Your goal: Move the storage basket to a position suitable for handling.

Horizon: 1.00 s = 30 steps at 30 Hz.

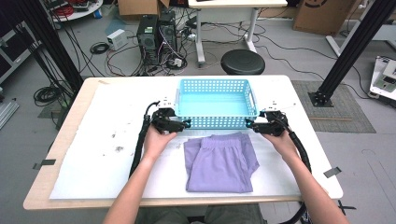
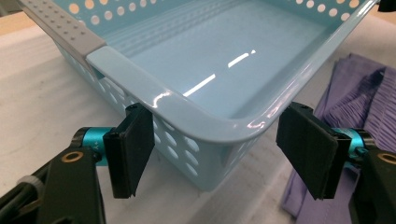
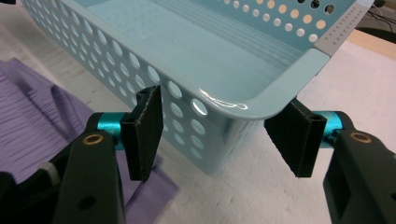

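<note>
A light blue perforated basket (image 1: 215, 122) stands at the middle of the table with nothing in it. A folded purple garment (image 1: 220, 161) lies just in front of it. My left gripper (image 1: 185, 124) is open, and its jaws straddle the basket's near left corner (image 2: 205, 126). The pads (image 2: 133, 147) stand close to the wall without pressing on it. My right gripper (image 1: 249, 125) is open too, astride the near right corner (image 3: 243, 105), with a gap at its outer pad (image 3: 292, 137). The garment (image 2: 359, 88) (image 3: 32, 116) lies beside each gripper's inner jaw.
A white sheet (image 1: 116, 140) covers the wooden table. Beyond the far edge stand a black stool (image 1: 242, 61), computer towers (image 1: 156, 37) and loose cables. Black frame posts (image 1: 348, 51) rise at both sides.
</note>
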Motion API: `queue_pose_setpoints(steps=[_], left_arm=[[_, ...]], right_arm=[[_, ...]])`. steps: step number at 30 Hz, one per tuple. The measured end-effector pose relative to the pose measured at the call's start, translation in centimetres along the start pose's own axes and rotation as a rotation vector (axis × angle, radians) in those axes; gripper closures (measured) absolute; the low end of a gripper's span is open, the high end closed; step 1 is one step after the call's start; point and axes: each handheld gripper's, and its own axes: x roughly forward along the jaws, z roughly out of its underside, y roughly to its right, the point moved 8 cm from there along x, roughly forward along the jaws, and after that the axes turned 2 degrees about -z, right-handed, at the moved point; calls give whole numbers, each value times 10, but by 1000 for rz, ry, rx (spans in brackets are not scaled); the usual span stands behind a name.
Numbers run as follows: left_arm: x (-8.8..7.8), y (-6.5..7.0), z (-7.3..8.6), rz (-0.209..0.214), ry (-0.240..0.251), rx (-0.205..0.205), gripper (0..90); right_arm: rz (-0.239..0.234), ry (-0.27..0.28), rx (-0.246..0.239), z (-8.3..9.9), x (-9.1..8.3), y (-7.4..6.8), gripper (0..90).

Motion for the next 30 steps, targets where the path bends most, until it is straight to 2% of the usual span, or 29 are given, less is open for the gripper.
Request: queue_pose_setpoints(steps=[5,7,22,24,30], left_arm=[[3,5,5,-9,-15,23,280],[3,7,6,-17,-4,28,277],[-1,14,9,-15,1,30,277],[-1,14,9,-16,3,32,278],[3,10,8,-53,12,48,286]], right_arm=[[-1,-8,8,9,-3,-4,383],[0,-6,1,11,-4,-4,383],[1,3,16,17,-11,-10,383],[6,9,4,17,-11,-10,384],[21,16,7,15,-7,-7,397]])
